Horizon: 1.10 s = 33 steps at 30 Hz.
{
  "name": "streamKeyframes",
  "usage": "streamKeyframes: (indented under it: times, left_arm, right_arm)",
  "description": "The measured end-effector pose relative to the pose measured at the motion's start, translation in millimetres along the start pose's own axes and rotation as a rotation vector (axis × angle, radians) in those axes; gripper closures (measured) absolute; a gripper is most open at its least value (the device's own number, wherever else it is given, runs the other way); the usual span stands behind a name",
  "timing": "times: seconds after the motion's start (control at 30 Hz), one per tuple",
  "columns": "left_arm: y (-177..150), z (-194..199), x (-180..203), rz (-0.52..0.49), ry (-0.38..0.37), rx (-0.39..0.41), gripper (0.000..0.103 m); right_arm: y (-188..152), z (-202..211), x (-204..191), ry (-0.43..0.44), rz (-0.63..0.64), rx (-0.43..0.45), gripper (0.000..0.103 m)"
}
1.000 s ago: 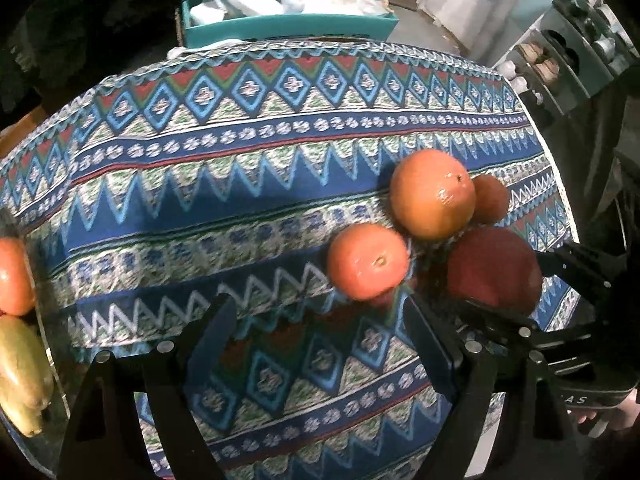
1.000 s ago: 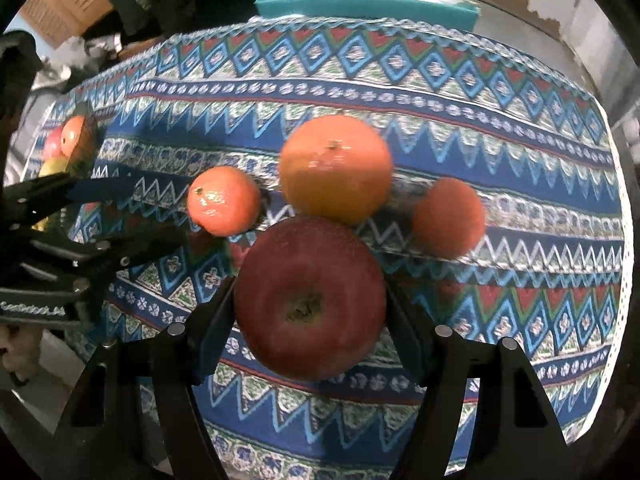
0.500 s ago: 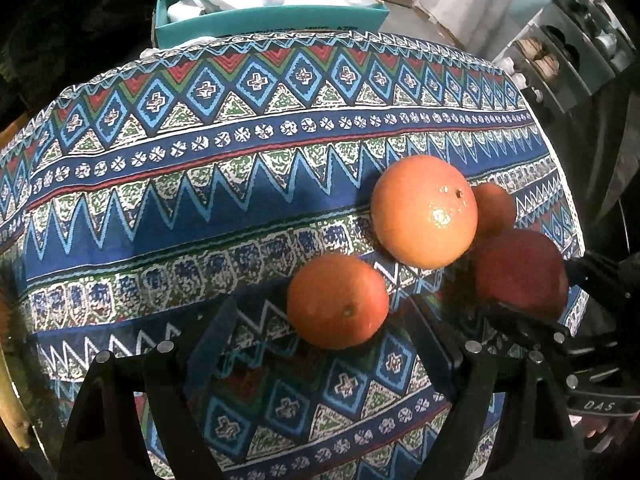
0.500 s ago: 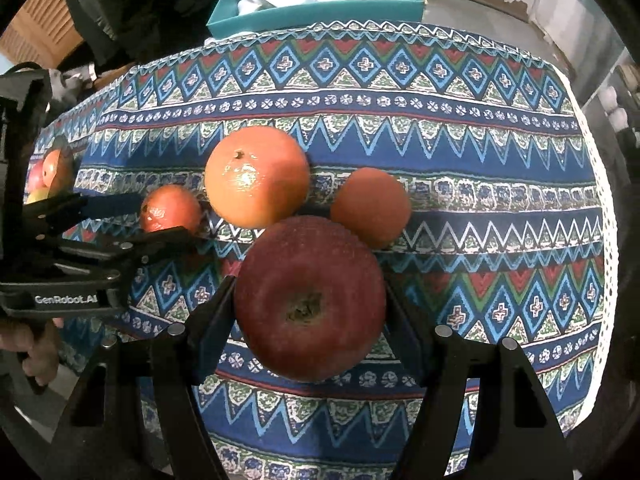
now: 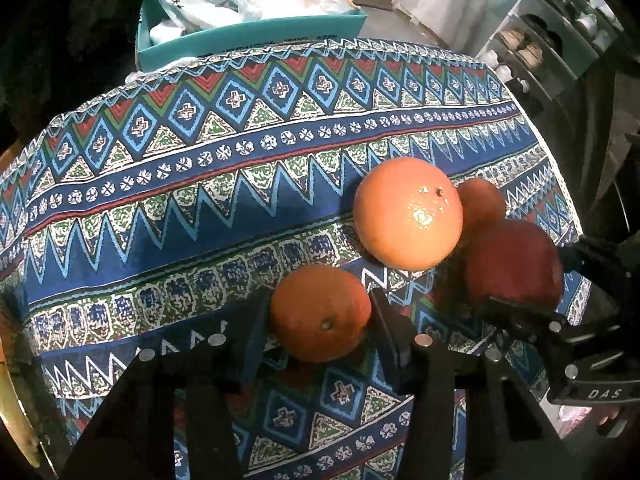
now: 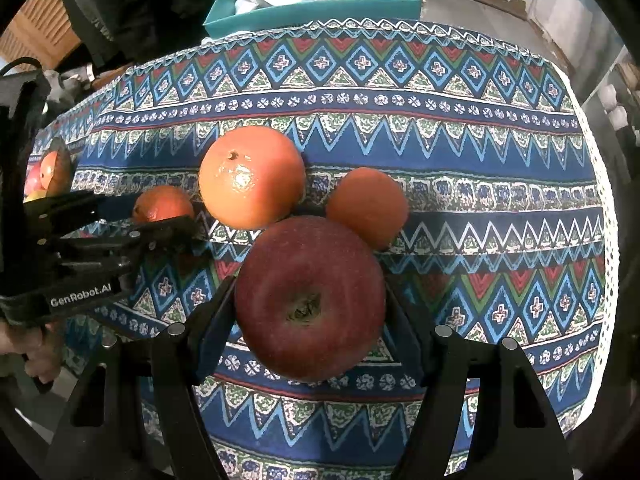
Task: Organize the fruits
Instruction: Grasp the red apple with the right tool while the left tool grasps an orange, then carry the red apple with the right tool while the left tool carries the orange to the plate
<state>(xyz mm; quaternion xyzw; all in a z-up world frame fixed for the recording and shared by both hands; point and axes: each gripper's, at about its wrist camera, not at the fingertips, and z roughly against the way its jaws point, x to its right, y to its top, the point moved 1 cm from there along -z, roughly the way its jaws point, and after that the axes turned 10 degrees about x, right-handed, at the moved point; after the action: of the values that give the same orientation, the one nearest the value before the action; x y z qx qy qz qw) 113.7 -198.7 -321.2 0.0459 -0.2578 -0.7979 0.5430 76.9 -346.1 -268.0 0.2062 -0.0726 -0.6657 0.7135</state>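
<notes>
My left gripper (image 5: 318, 320) is shut on a small orange (image 5: 320, 312) low over the patterned tablecloth (image 5: 200, 184); the left gripper also shows in the right wrist view (image 6: 160, 220) around the same orange (image 6: 162, 204). My right gripper (image 6: 310, 304) is shut on a red apple (image 6: 310, 300), which also shows in the left wrist view (image 5: 516, 264). A large orange (image 5: 408, 212) and a second small orange (image 5: 482, 204) lie on the cloth just beyond both grippers; they also show in the right wrist view (image 6: 252, 176) (image 6: 366, 208).
A teal box (image 5: 256, 36) with plastic bags stands behind the table's far edge. A container with more fruit (image 6: 50, 172) sits at the far left of the table. A shelf unit (image 5: 560, 40) stands at the right. The table's right edge is close to the fruit.
My left gripper moved forward and right around the small orange and closed on it. The right gripper kept its hold on the apple and shifted slightly right.
</notes>
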Motion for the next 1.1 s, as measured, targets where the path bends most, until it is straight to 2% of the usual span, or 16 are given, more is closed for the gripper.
streamKeyframes:
  times: [0.7, 1.1]
  left_arm:
    - [-4, 69, -8, 0.006, -0.005, 0.09, 0.054]
    - [-14, 117, -41, 0.078, 0.016, 0.142, 0.054]
  right_arm:
    - [18, 31, -27, 0.036, 0.053, 0.099, 0.032]
    - [36, 48, -77, 0.104, 0.126, 0.161, 0.032]
